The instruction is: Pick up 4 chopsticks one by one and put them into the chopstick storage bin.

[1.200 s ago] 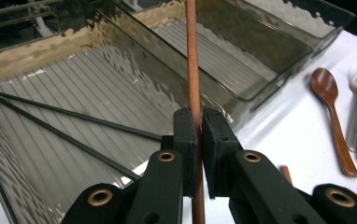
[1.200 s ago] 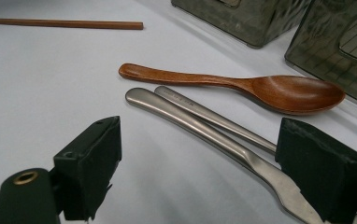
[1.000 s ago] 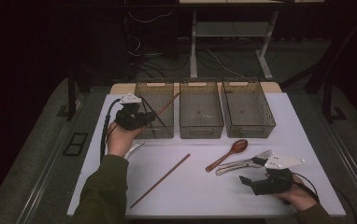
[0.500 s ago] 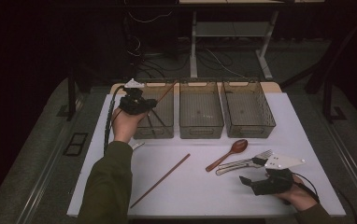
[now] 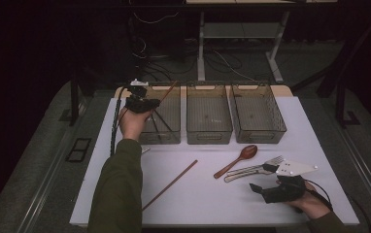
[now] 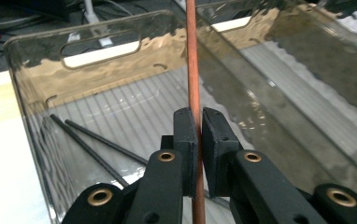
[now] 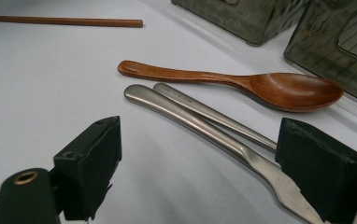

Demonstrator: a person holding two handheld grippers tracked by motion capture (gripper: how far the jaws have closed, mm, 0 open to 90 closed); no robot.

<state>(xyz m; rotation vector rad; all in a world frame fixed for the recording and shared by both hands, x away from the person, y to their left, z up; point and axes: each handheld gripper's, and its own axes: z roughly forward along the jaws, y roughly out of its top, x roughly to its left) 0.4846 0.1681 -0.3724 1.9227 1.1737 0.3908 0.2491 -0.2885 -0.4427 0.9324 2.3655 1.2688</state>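
My left gripper (image 5: 150,103) hovers over the leftmost clear bin (image 5: 170,136), shut on a brown chopstick (image 5: 170,89) that slants up toward the bin's far rim. In the left gripper view the jaws (image 6: 198,122) pinch that chopstick (image 6: 193,70) above the bin floor (image 6: 134,100), where two black chopsticks (image 6: 90,148) lie. My right gripper (image 5: 263,179) rests open at the table's front right. Its jaws (image 7: 204,154) straddle the handles of two metal utensils (image 7: 186,111), without touching them, beside a wooden spoon (image 7: 232,83).
A second brown chopstick (image 5: 171,183) lies diagonally on the white table (image 5: 212,204) at front centre. Two more clear bins, middle (image 5: 209,116) and right (image 5: 257,115), stand in a row at the back. The wooden spoon (image 5: 237,160) and metal fork (image 5: 252,170) lie centre right.
The left gripper has carried the brown chopstick away from the person and slightly right, from beside the left bin to over it. The right gripper has stayed put.
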